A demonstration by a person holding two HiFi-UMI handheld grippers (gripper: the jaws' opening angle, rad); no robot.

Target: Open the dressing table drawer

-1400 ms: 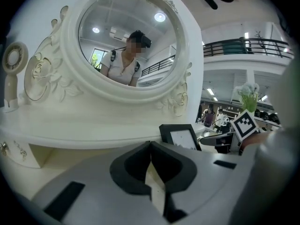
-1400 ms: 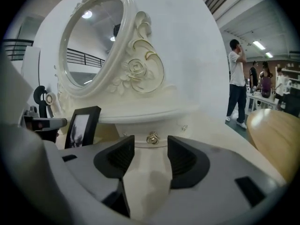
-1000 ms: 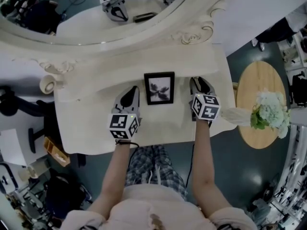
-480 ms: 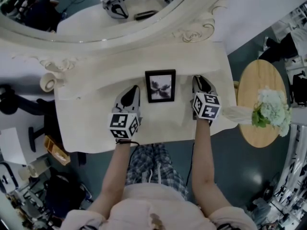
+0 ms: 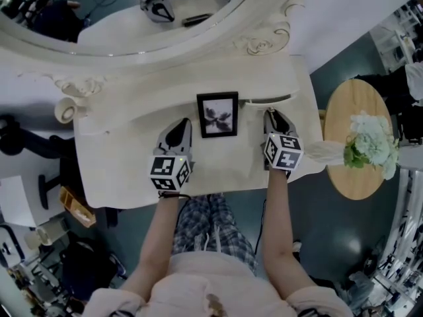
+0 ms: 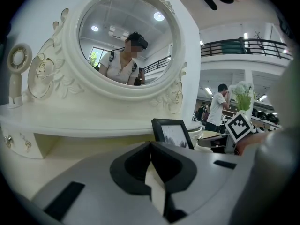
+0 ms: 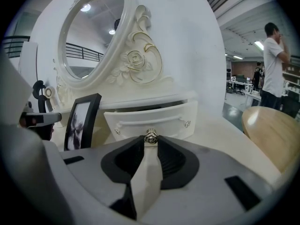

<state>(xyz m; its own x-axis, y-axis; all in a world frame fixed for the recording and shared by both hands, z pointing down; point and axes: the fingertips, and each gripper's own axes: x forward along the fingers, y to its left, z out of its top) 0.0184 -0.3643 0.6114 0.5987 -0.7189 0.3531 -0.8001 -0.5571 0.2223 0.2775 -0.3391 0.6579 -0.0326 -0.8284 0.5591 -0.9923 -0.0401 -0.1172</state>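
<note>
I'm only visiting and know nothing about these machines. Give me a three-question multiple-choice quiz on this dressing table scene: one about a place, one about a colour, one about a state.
1. Where does the picture frame stand?
A. On the tabletop, between the left gripper and the right gripper
B. On the floor under the table
C. Lying inside the drawer

2. What colour is the frame's border?
A. White
B. Black
C. Gold

3. How is the drawer?
A. Pushed fully in
B. Pulled out a little
C. Taken right out

Answers:
1 A: in the head view it stands upright on the dressing table between the two grippers.
2 B: the border is dark black against the cream table.
3 B: the drawer front stands out from the table with a dark gap above it. The right gripper's jaws have just been closing and now grip its knob.
</note>
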